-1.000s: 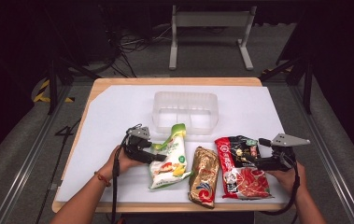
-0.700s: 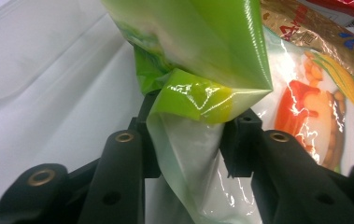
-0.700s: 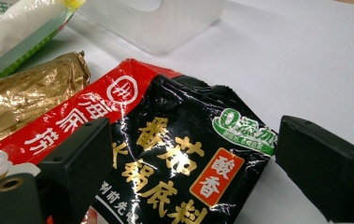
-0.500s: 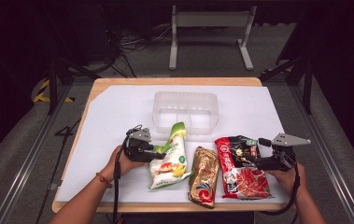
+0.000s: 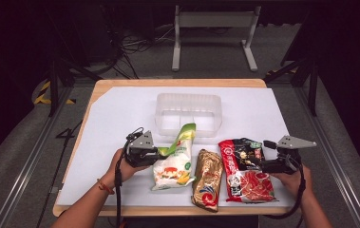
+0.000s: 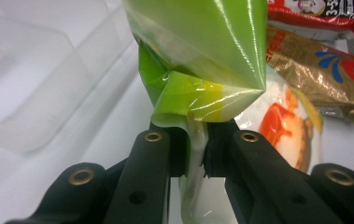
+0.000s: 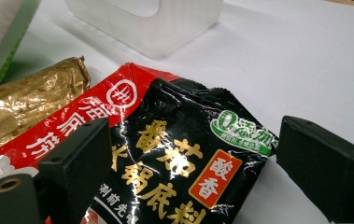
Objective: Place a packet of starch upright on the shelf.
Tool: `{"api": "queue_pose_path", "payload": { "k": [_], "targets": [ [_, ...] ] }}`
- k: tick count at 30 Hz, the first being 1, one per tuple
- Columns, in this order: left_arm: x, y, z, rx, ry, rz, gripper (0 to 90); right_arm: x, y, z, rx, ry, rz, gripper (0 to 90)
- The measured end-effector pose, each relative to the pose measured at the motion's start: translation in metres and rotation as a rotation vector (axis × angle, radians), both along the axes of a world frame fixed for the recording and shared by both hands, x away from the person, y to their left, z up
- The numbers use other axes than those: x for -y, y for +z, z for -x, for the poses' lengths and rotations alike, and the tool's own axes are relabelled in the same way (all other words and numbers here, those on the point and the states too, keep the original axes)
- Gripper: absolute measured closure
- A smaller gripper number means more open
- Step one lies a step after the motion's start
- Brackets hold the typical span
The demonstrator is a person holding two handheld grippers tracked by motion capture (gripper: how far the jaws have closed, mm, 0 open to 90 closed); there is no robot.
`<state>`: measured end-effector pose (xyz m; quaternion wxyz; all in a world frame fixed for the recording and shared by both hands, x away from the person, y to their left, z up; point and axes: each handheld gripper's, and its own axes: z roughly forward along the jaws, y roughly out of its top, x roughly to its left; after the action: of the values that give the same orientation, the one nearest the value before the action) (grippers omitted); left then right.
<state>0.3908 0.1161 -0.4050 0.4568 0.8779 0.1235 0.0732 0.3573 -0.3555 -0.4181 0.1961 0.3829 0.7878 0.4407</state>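
Observation:
A green and white snack bag lies left of centre on the white sheet, its green end raised. My left gripper holds it by the left edge. In the left gripper view the jaws have just been closing and the left gripper now pinches the bag by its crumpled film edge. A red and black sauce packet lies flat at the right. My right gripper stands open, one jaw on each side of the packet's black end, neither pad touching it.
A gold foil packet lies between the two bags, near the front edge. A clear plastic tub stands just behind the snack bag. The white sheet covers the wooden table; beyond it is dark floor with a metal stand.
The left gripper's jaws have shut on the snack bag's edge and the hand has risen a little, tilting the bag's green end up. The right gripper has kept still.

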Motion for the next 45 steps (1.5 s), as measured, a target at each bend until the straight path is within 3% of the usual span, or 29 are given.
{"api": "queue_pose_path", "payload": {
  "k": [3, 13, 22, 31, 35, 45],
  "targets": [
    [-0.002, 0.008, 0.006, 0.047, 0.014, 0.012, 83.1, 0.001, 0.000, 0.000, 0.001, -0.002, 0.003, 11.2],
    [-0.007, 0.023, 0.013, 0.105, 0.078, 0.072, 83.6, 0.001, 0.001, 0.000, 0.000, -0.007, -0.001, 11.5],
    [-0.016, 0.036, 0.012, 0.114, 0.127, 0.146, 83.8, 0.001, 0.001, 0.001, 0.004, -0.010, 0.003, 11.7],
    [-0.019, 0.051, 0.009, 0.130, 0.224, 0.207, 83.7, 0.002, 0.002, 0.001, 0.006, -0.014, -0.003, 11.8],
    [-0.019, 0.056, 0.006, 0.149, 0.249, 0.202, 83.7, 0.001, 0.004, 0.003, 0.024, -0.013, -0.027, 12.3],
    [-0.027, 0.069, 0.005, 0.186, 0.285, 0.231, 83.7, -0.001, 0.008, 0.008, 0.086, -0.009, -0.026, 12.6]
  ]
}}
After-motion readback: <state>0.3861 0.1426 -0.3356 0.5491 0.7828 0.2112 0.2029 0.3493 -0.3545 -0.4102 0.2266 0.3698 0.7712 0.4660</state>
